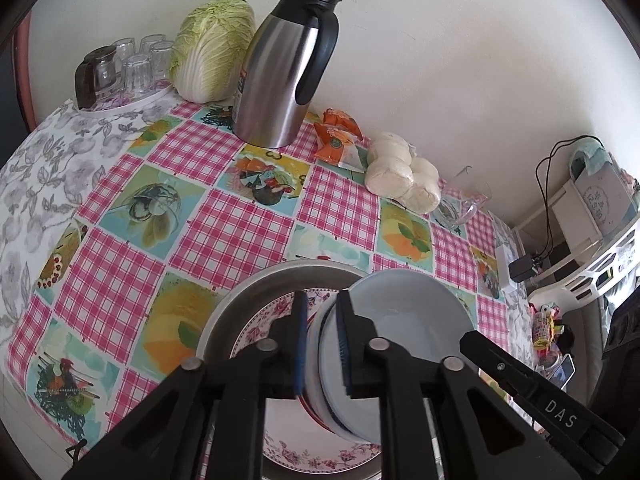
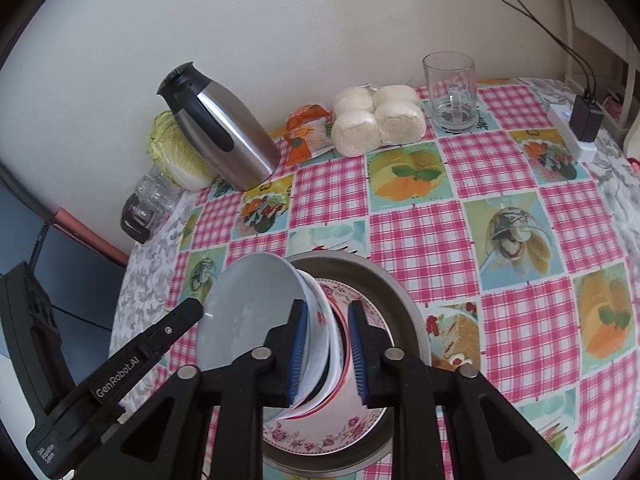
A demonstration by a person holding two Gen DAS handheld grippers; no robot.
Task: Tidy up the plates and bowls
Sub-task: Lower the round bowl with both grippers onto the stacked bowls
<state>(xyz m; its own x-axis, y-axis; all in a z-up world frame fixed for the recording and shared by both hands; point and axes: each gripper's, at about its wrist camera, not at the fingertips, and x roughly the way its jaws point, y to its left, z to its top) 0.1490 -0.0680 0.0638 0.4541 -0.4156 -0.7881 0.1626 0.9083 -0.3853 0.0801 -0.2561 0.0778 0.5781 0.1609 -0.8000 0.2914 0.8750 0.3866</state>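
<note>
A stack of nested bowls stands tilted on edge over a pink floral plate (image 1: 256, 330) (image 2: 356, 428), which lies in a round metal basin (image 1: 240, 292) (image 2: 400, 292). A pale blue bowl (image 1: 408, 312) (image 2: 248, 312) is the outermost one, with its hollow showing. Behind it sit white bowls with red and blue rims (image 1: 320, 360) (image 2: 324, 344). My left gripper (image 1: 322, 300) is shut on the stack's rims from one side. My right gripper (image 2: 326, 308) is shut on the same rims from the other side. Each view shows the other gripper's black finger beside the stack.
On the pink checked tablecloth near the wall stand a steel thermos jug (image 1: 280, 68), a cabbage (image 1: 212, 48), glasses on a tray (image 1: 132, 68), orange snack packets (image 1: 336, 136), bagged white buns (image 1: 400, 176) and a glass mug (image 2: 452, 92). A power strip (image 2: 576, 128) lies at the right edge.
</note>
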